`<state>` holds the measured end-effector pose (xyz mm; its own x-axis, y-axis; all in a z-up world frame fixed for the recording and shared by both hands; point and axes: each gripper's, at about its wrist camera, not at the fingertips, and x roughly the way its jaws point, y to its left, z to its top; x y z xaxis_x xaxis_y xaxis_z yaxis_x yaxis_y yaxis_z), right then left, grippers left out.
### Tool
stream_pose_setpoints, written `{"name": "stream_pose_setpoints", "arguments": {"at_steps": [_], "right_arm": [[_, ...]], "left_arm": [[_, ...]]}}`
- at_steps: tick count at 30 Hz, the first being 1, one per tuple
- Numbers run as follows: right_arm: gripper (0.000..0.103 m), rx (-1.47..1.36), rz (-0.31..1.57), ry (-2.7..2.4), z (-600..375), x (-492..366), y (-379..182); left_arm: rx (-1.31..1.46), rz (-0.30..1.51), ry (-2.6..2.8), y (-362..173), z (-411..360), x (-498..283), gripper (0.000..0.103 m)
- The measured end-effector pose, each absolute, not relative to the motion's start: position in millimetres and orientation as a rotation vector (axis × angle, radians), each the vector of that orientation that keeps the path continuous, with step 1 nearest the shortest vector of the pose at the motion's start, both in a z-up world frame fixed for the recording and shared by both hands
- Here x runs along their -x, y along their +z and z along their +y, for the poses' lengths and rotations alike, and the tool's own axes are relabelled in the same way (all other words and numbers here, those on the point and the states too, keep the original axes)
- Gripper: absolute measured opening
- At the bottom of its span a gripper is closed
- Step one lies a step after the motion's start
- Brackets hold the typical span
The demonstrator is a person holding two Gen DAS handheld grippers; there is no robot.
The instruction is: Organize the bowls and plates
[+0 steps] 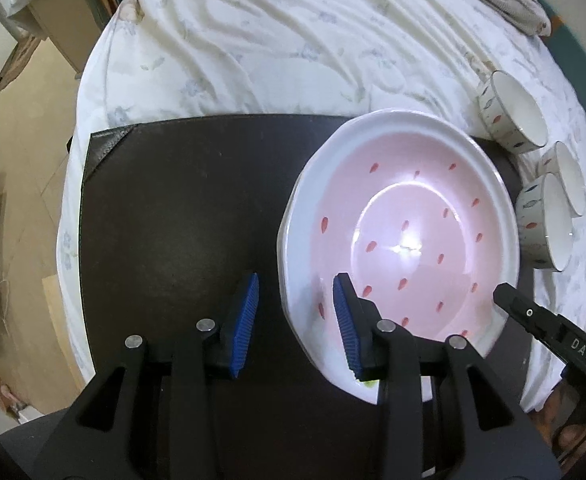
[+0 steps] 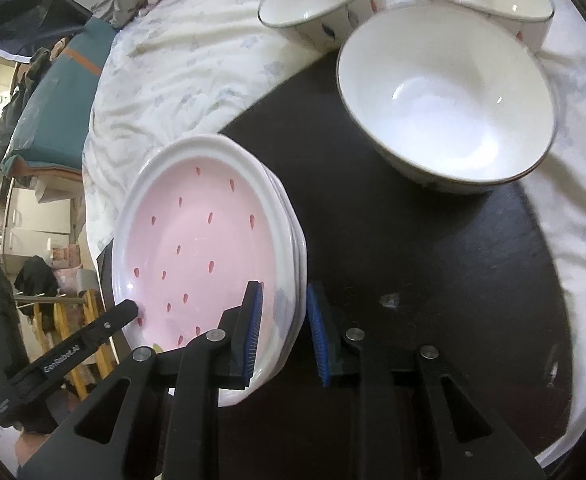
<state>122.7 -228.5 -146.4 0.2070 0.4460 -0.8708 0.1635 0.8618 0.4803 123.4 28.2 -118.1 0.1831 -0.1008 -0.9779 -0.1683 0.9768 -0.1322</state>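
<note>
Left wrist view: we are straddling the pink plate stack [image 1: 401, 232] on the dark mat [image 1: 181, 220], our left gripper [image 1: 296, 320] and right gripper [image 2: 285, 332] both spread wide, each with one finger over the rim, bowls [image 2: 445, 96] waiting beyond.

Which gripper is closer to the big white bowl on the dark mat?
The right gripper. It straddles the pink plate stack's rim, on the side facing the bowl. The left gripper straddles the stack's opposite rim, farther from the bowl.
</note>
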Motion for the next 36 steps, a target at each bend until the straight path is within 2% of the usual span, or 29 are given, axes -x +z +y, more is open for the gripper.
{"name": "stream_pose_setpoints", "arguments": {"at_steps": [7, 8, 9, 11, 14, 15, 16, 17, 18, 19, 21, 30, 32, 33, 34, 36], "right_arm": [[0.030, -0.437, 1.252, 0.208, -232, -112, -117], [0.039, -0.429, 1.232, 0.212, -233, -109, -114], [0.061, -0.426, 1.201, 0.218, -235, -104, -108], [0.081, -0.425, 1.142, 0.207, -239, -96, -100], [0.083, -0.397, 1.102, 0.212, -241, -89, -90], [0.085, -0.392, 1.098, 0.217, -241, -88, -89], [0.087, -0.387, 1.092, 0.218, -242, -87, -87], [0.090, -0.383, 1.083, 0.216, -243, -85, -85], [0.094, -0.380, 1.073, 0.213, -244, -83, -83], [0.096, -0.375, 1.066, 0.208, -245, -81, -81], [0.103, -0.355, 1.075, 0.194, -245, -78, -79], [0.103, -0.264, 1.037, 0.144, -249, -59, -61], [0.103, -0.288, 1.051, 0.146, -254, -60, -56], [0.103, -0.315, 1.051, 0.146, -260, -60, -52], [0.103, -0.337, 1.049, 0.140, -265, -60, -49], [0.103, -0.394, 1.032, 0.119, -279, -62, -41]], "left_arm": [[0.129, 1.275, 0.030, -90, 14, -115, 0.035], [0.115, 1.260, 0.022, -85, 11, -114, 0.035], [0.106, 1.250, 0.012, -83, 8, -113, 0.035], [0.104, 1.233, -0.007, -79, 6, -111, 0.035], [0.108, 1.196, -0.033, -72, 2, -105, 0.035], [0.107, 1.180, -0.041, -69, 0, -104, 0.040], [0.104, 1.170, -0.044, -68, -3, -104, 0.054], [0.095, 1.154, -0.048, -65, -5, -104, 0.062], [0.088, 1.146, -0.048, -65, -7, -104, 0.076], [0.084, 1.145, -0.051, -65, -9, -103, 0.081], [0.075, 1.151, -0.064, -67, -12, -102, 0.081], [0.023, 1.198, -0.084, -81, -26, -88, 0.082], [0.035, 1.192, -0.067, -81, -24, -85, 0.089], [0.042, 1.186, -0.057, -78, -23, -84, 0.098], [0.044, 1.178, -0.040, -75, -22, -83, 0.103], [0.038, 1.151, 0.005, -62, -21, -83, 0.103]]}}
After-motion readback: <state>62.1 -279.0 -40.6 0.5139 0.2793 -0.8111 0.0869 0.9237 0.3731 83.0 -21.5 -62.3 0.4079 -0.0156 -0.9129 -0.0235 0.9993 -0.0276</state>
